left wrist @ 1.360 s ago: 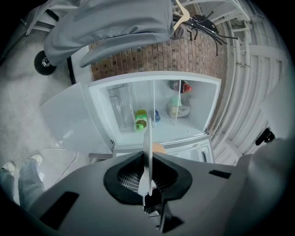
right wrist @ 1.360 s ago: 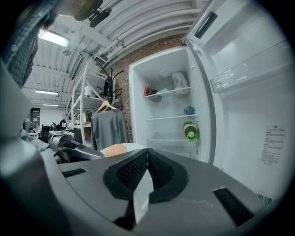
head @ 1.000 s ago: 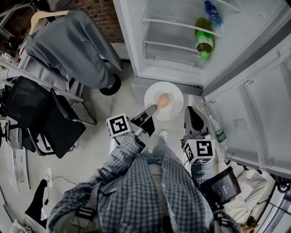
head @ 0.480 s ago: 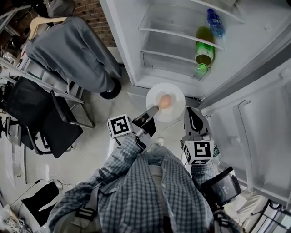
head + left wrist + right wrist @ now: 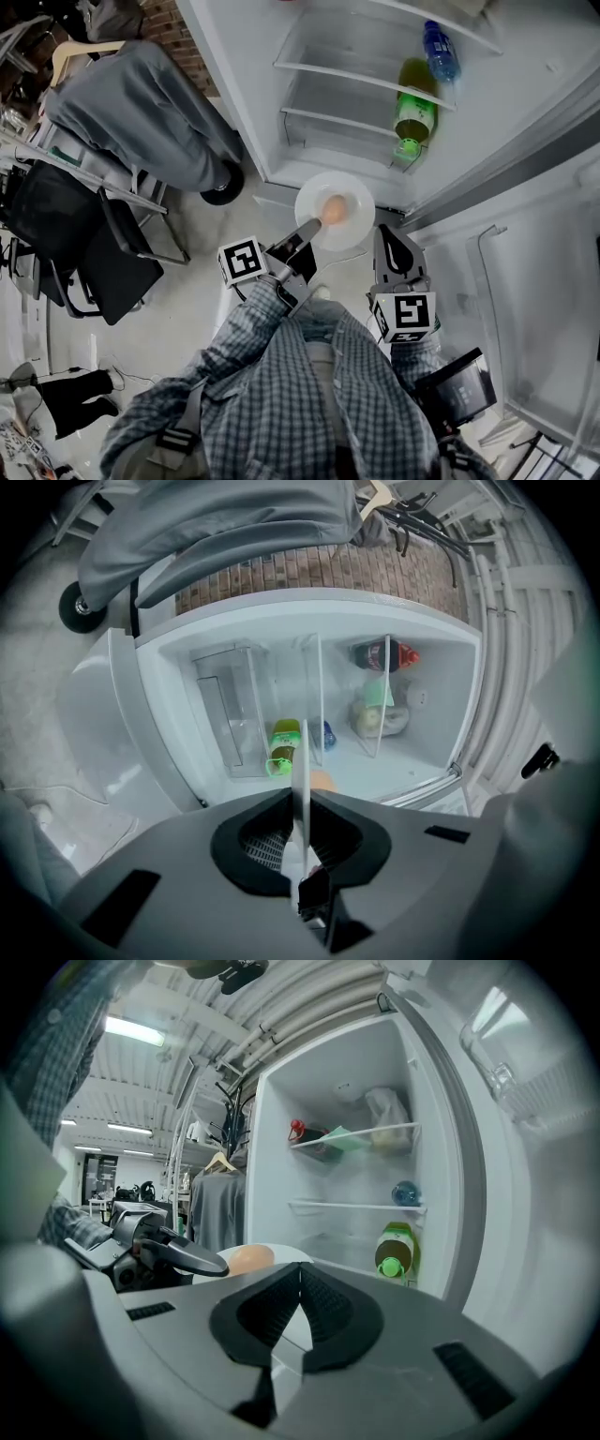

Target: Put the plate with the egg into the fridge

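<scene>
Head view: left claw (image 5: 311, 227) clamped on plate (image 5: 354, 199) rim at plate's 7 o'clock. Egg (image 5: 333, 208) sits mid-plate. Plate held in front of open fridge (image 5: 328, 94), not on shelf. Green bottle (image 5: 412, 101) at plate's 1 o'clock. Right claw (image 5: 395, 251) at plate's 4 o'clock, near rim.

Left gripper view: jaws pinched on plate (image 5: 301, 761), seen edge-on. Egg (image 5: 322, 780) just past jaws, 1 o'clock.

Right gripper view: jaws pressed together, nothing between. Plate (image 5: 286, 1252) with egg (image 5: 249, 1259) at 10 o'clock; green bottle (image 5: 395, 1249) at 2 o'clock.
</scene>
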